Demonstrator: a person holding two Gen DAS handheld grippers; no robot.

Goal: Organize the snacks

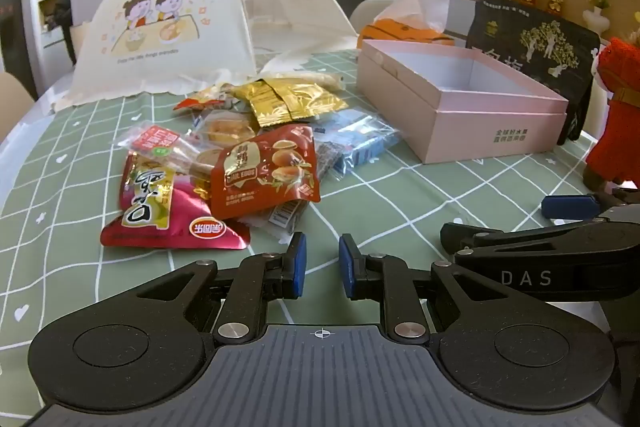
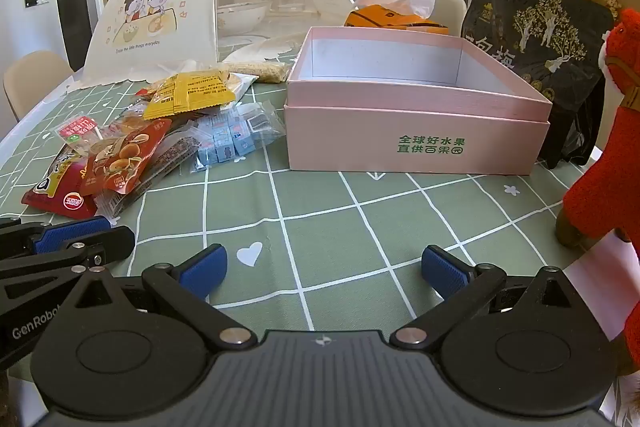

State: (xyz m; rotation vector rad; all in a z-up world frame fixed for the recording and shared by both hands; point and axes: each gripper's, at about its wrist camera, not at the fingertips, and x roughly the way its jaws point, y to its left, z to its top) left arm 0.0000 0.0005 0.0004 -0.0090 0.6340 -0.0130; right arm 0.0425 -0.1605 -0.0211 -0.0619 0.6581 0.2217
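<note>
The left gripper (image 1: 322, 264) is nearly shut on nothing, the right gripper (image 2: 323, 265) wide apart. The snacks (image 1: 248, 155) overlap — one grab may drag others past the box (image 2: 416, 107).

cut off: red plush toy (image 2: 600, 187) at right edge | hidden: lower snack packets (image 1: 280, 223) under pile
</note>
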